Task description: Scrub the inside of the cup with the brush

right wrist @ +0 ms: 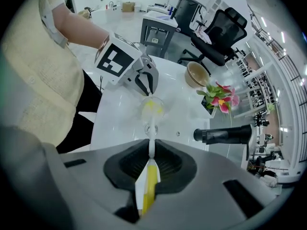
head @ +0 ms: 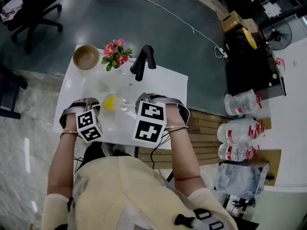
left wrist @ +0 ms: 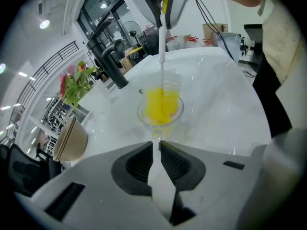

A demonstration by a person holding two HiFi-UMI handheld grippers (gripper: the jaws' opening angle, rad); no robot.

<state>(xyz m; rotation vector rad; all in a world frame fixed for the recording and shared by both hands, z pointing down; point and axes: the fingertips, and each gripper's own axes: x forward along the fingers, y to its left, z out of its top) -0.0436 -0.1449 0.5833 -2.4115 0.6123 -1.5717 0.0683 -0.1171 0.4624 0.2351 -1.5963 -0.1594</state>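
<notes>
The person's cream top (head: 120, 190) fills the bottom of the head view, with both forearms reaching forward over a white table (head: 168, 80). The left gripper (head: 97, 104) and the right gripper (head: 136, 103) face each other above it, with the cup (head: 111, 103) between them.

In the left gripper view, the left gripper (left wrist: 156, 150) has its jaws closed on a thin clear stem, which seems to be the cup's own stem, though the glass is hard to trace there. The cup (left wrist: 160, 111) is clear and held on its side above the table, with its mouth turned toward the right gripper (left wrist: 165, 4).

In the right gripper view, the right gripper (right wrist: 151, 159) has its jaws pressed together on the handle of the brush (right wrist: 147, 186), white toward the cup and yellow behind the jaws. The handle runs straight into the mouth of the cup (right wrist: 151, 110). The brush's yellow head (left wrist: 162, 104) sits inside the bowl of the glass, and the left gripper (right wrist: 146, 83) is just beyond it.

A black faucet (head: 143, 61) stands at the far edge of the table, with pink flowers (head: 115, 53) just beside it and a tan bowl (head: 86, 56) near the far left corner
</notes>
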